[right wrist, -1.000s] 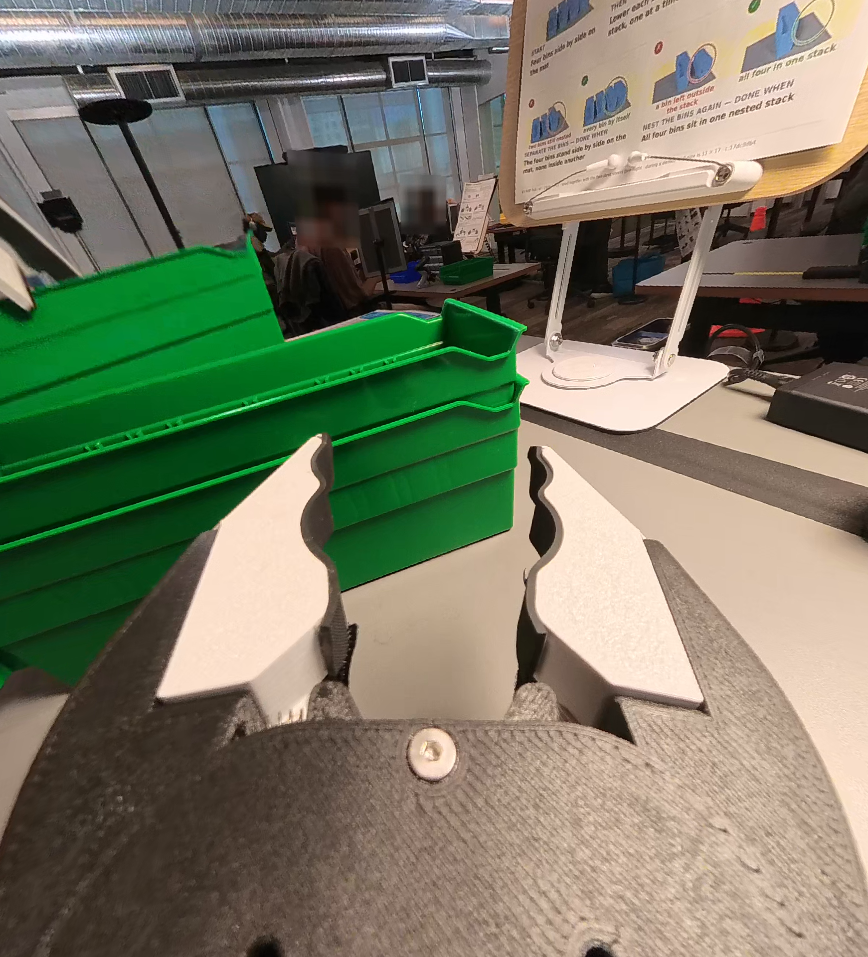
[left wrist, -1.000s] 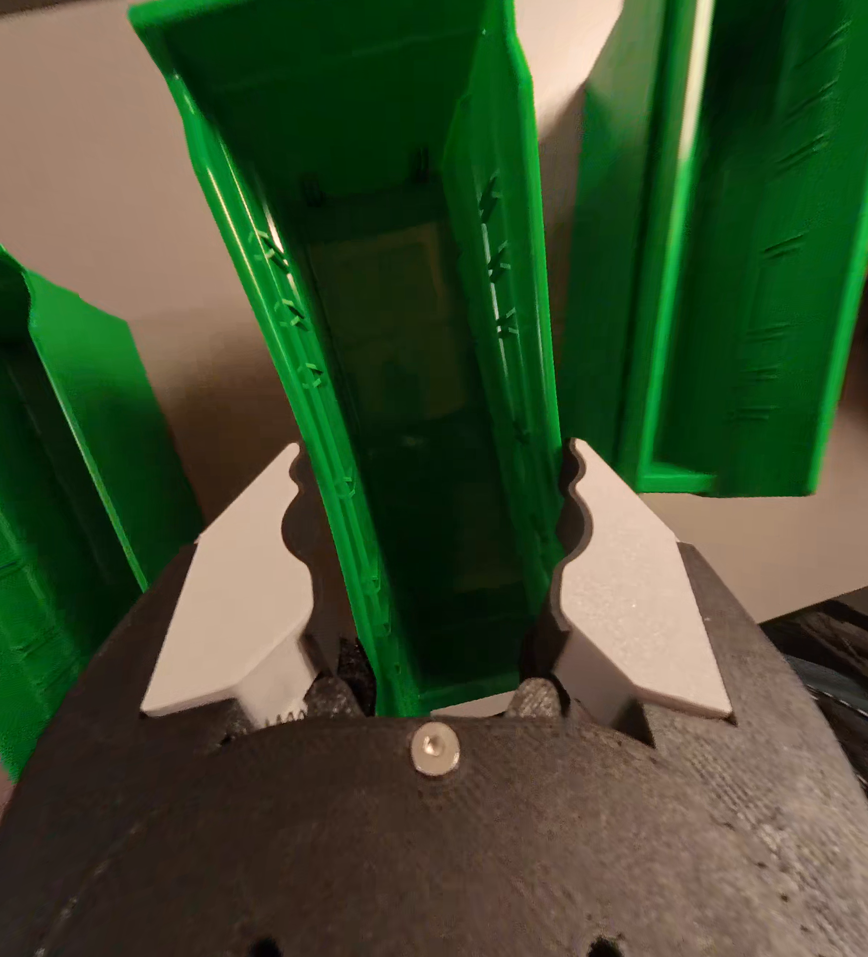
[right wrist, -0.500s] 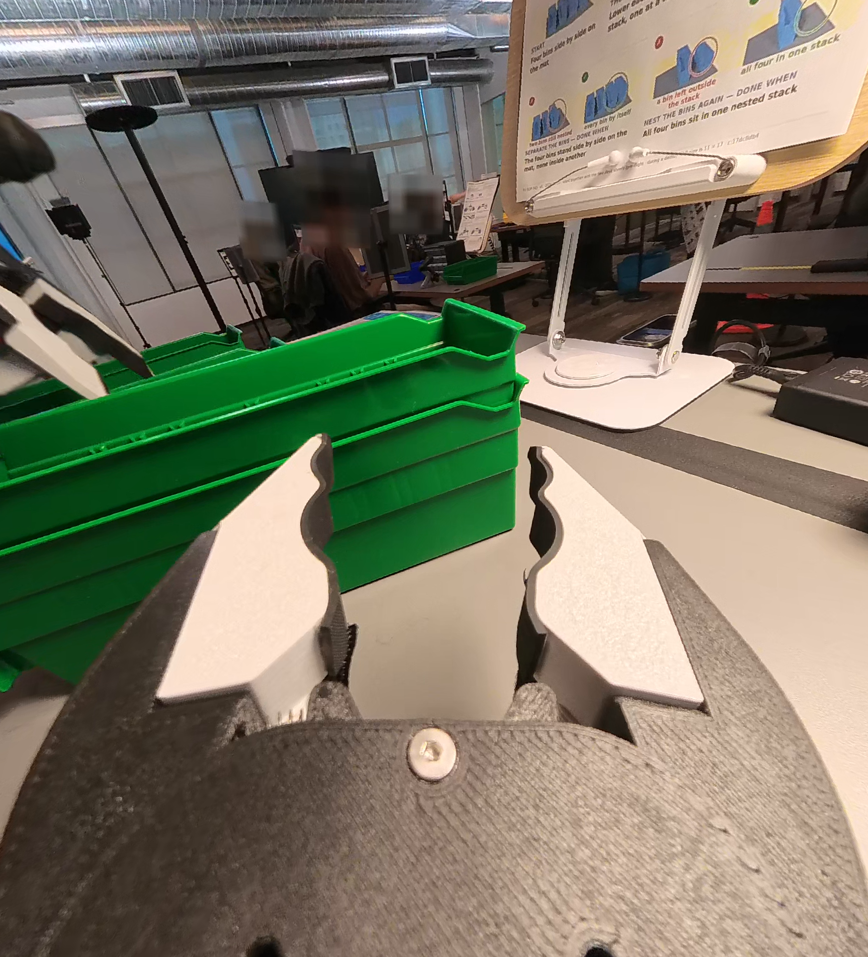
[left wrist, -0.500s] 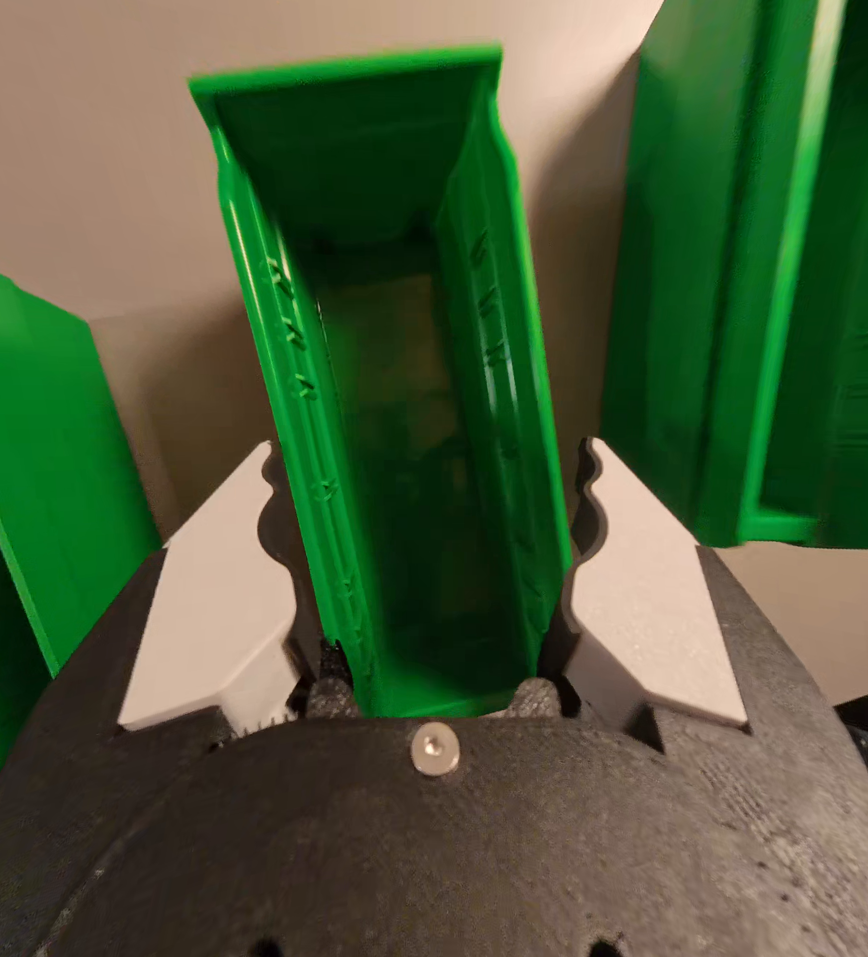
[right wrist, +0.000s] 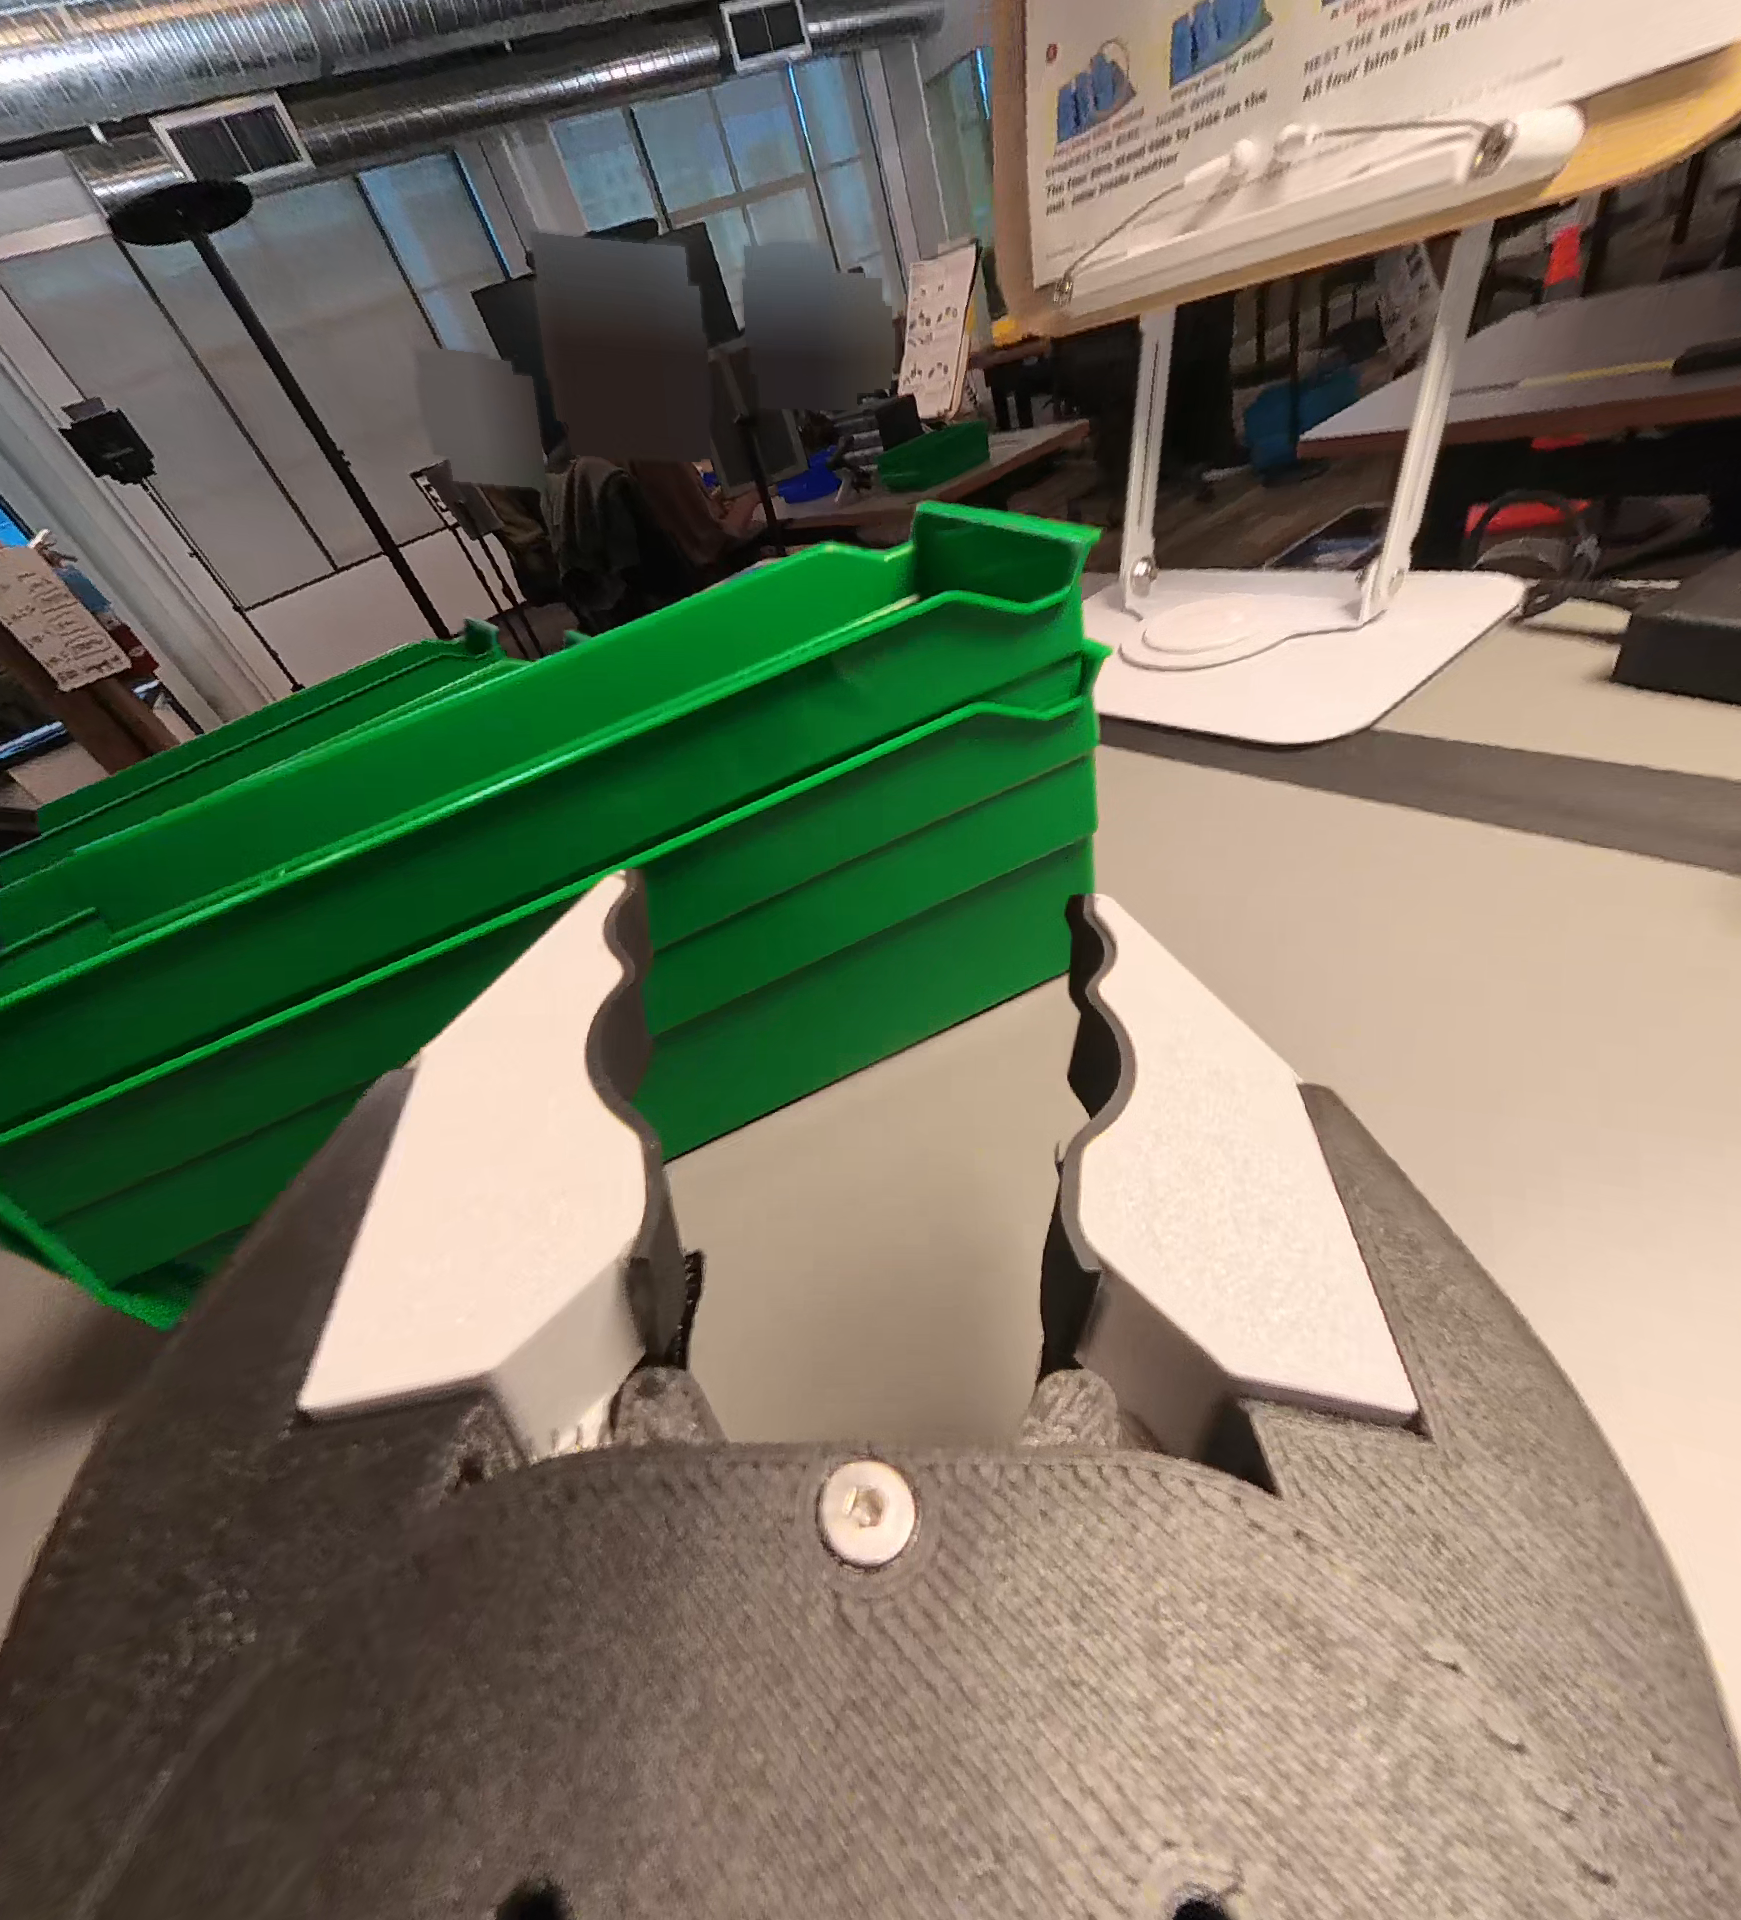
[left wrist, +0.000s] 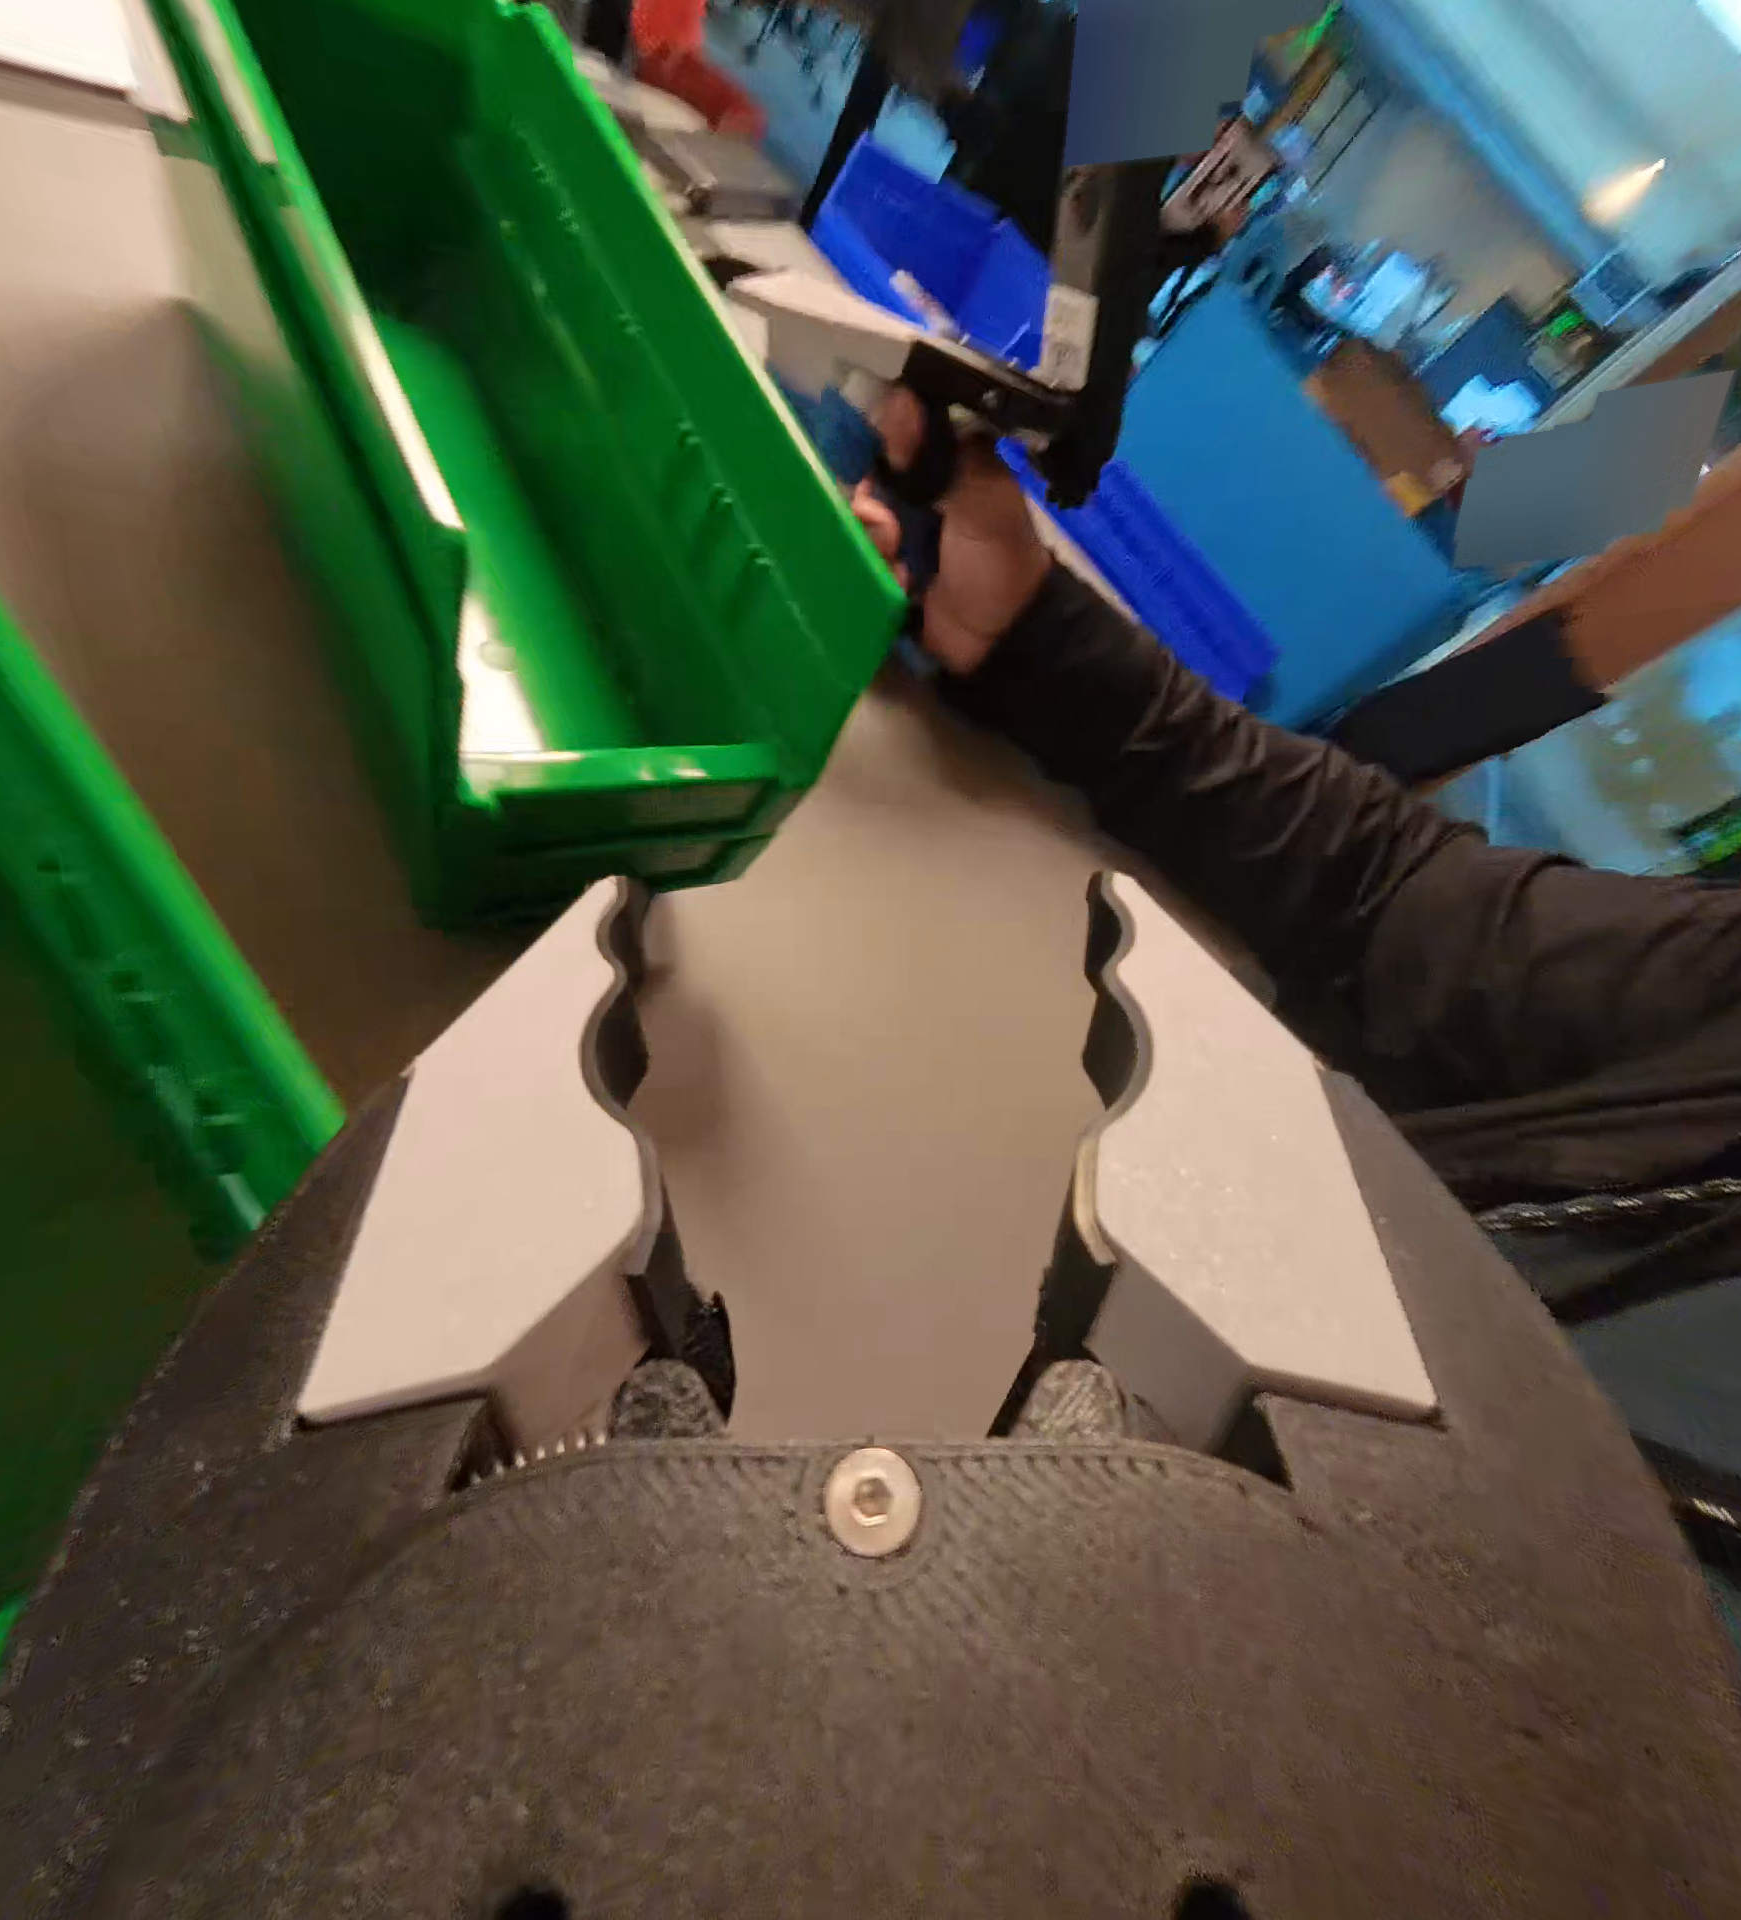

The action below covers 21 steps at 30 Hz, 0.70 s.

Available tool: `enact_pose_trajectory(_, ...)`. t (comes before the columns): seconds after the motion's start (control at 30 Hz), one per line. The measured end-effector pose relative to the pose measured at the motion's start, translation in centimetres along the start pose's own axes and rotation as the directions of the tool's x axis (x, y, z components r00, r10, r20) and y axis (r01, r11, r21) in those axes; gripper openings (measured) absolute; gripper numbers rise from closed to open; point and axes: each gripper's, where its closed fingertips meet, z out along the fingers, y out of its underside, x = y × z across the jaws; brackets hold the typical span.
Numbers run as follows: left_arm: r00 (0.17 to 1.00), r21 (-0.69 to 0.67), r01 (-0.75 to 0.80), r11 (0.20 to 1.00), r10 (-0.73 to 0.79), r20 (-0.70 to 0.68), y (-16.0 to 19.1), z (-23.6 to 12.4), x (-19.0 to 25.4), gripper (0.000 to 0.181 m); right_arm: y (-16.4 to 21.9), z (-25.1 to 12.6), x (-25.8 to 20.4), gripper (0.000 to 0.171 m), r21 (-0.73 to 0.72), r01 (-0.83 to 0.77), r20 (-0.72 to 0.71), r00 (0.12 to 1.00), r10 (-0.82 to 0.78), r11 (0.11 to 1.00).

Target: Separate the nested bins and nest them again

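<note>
The left gripper [left wrist: 861,935] had let go. Half a second before, a green bin sat between its jaws; now the jaws stood released with only bare grey surface [left wrist: 876,1039] between them, and the view had swung away toward the room. Just beyond its left fingertip lay the nested pair of bins [left wrist: 575,499], one inside the other, resting on the surface, with another green bin [left wrist: 97,935] close by at the left edge. Past them a hand [left wrist: 959,561] in a dark sleeve gripped the handle of the other tool.

The right gripper [right wrist: 855,925] hung with its jaws released too, holding nothing, pointed at the stacked bins [right wrist: 845,831] near the white stand [right wrist: 1292,665]. More green rims [right wrist: 326,707] showed behind that stack.

To my eye the re-nesting was under way: one bin seemed freshly dropped in, and the lone bin at the left looked likely to go next.
</note>
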Motion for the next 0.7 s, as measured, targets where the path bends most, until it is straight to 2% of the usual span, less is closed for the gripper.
enact_pose_trajectory(0.07,0.999,0.053,-0.002,0.999,0.004,-0.040,1.0,0.4,0.9,0.086,0.5,-0.8,-1.0,0.087,-0.027,-0.026,-0.028,0.999,0.026,0.999)
enact_pose_trajectory(0.2,0.992,0.143,-0.031,0.989,0.048,-0.116,1.5,0.5,3.4,0.085,-1.1,-3.0,-4.3,0.094,0.023,-0.117,-0.049,0.992,0.118,0.993)
enact_pose_trajectory(0.33,0.978,0.064,-0.069,0.996,0.080,-0.190,4.6,2.5,4.5,0.085,-2.1,-2.9,-10.3,0.107,0.008,-0.138,-0.024,0.990,0.139,0.990)
enact_pose_trajectory(0.43,0.975,0.033,-0.099,0.994,0.104,-0.198,6.1,4.0,4.4,0.084,-0.3,-1.0,-13.8,0.117,-0.115,-0.065,-0.082,0.995,0.056,0.991)
enact_pose_trajectory(0.57,0.974,0.013,-0.125,0.992,0.125,-0.190,7.6,5.3,4.0,0.084,3.4,0.3,-12.8,0.117,-0.305,-0.021,-0.217,0.975,-0.048,0.952)
enact_pose_trajectory(0.7,0.965,0.062,-0.102,0.993,0.114,-0.236,7.0,4.5,4.4,0.083,3.5,-0.7,-11.0,0.119,-0.308,-0.104,-0.257,0.966,0.022,0.946)
